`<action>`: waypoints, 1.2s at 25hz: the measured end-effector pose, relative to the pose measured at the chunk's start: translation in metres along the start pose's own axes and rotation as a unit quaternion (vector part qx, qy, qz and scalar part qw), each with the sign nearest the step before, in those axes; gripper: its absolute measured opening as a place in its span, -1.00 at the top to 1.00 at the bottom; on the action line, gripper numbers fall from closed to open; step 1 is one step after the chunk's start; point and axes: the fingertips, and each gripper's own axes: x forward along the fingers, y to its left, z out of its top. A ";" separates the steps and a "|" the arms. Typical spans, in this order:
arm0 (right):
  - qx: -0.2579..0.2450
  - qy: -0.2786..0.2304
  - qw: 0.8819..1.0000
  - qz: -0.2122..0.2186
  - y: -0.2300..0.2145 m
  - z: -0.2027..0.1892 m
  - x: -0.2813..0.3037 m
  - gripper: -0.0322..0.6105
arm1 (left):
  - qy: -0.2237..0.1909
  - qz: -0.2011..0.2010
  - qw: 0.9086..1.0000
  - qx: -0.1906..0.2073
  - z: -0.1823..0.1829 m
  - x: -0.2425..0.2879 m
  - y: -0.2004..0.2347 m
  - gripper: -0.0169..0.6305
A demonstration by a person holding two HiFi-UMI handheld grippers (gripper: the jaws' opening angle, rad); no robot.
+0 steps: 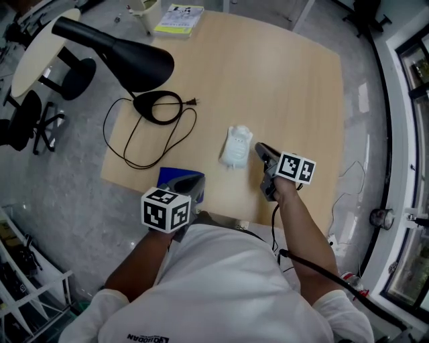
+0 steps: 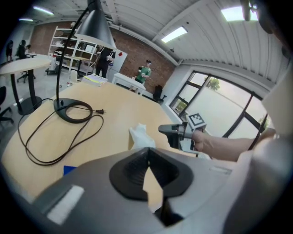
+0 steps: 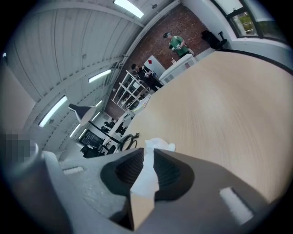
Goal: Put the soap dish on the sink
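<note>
A small white soap dish (image 1: 236,147) lies near the middle of the light wooden table (image 1: 288,87). My right gripper (image 1: 258,150) hangs just right of it, a little apart and not touching. Its jaws stand a narrow gap apart with nothing between them, and the white dish (image 3: 159,147) shows through that gap farther ahead. My left gripper (image 1: 193,181) stays at the table's near edge, shut and empty, above a blue flat thing (image 1: 167,175). From the left gripper view, the dish (image 2: 139,136) sits left of the right gripper (image 2: 170,130). No sink is in view.
A black desk lamp (image 1: 117,47) leans over the table's left part, its ring base (image 1: 157,107) and looped cord (image 1: 134,144) lying on the wood. A book (image 1: 179,19) rests at the far edge. Chairs and shelves stand left of the table, and windows are on the right.
</note>
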 end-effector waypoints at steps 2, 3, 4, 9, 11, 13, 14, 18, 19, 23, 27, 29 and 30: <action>-0.009 -0.016 0.999 0.031 0.019 0.008 -0.017 0.85 | -0.007 0.000 1.000 0.005 0.005 0.001 -0.009 0.93; -0.009 -0.023 0.998 0.052 0.030 0.012 -0.026 0.89 | -0.012 0.001 1.000 0.007 0.009 0.001 -0.012 0.93; -0.008 -0.029 0.997 0.073 0.042 0.015 -0.034 0.89 | -0.019 0.001 1.000 0.009 0.013 0.001 -0.016 0.93; 0.019 -0.064 0.983 0.170 0.087 0.016 -0.099 0.89 | -0.061 0.014 0.998 0.014 0.025 -0.005 -0.037 0.93; 0.029 -0.072 0.971 0.224 0.107 0.009 -0.126 0.89 | -0.077 0.022 0.997 0.012 0.025 -0.012 -0.046 0.93; 0.016 -0.066 0.965 0.252 0.120 -0.005 -0.146 0.89 | -0.090 0.030 0.995 0.009 0.022 -0.020 -0.056 0.93; 0.003 -0.063 0.965 0.255 0.124 -0.013 -0.153 0.89 | -0.095 0.033 0.995 0.009 0.018 -0.024 -0.061 0.93; -0.060 -0.059 0.967 0.241 0.128 -0.041 -0.169 0.89 | -0.102 0.050 0.993 0.017 -0.007 -0.040 -0.080 0.93; -0.070 -0.058 0.967 0.238 0.128 -0.047 -0.171 0.89 | -0.101 0.057 0.993 0.023 -0.014 -0.042 -0.084 0.93; -0.087 -0.053 0.968 0.231 0.129 -0.063 -0.182 0.89 | -0.089 0.069 0.993 0.040 -0.035 -0.055 -0.094 0.93; -0.120 -0.057 0.970 0.205 0.140 -0.078 -0.190 0.89 | -0.082 0.052 0.994 0.055 -0.033 -0.059 -0.092 0.93; -0.122 -0.064 0.971 0.192 0.147 -0.083 -0.190 0.90 | -0.084 0.032 0.993 0.072 -0.020 -0.055 -0.096 0.93; -0.121 -0.071 0.973 0.185 0.149 -0.085 -0.189 0.89 | -0.085 0.020 0.993 0.084 -0.013 -0.053 -0.099 0.93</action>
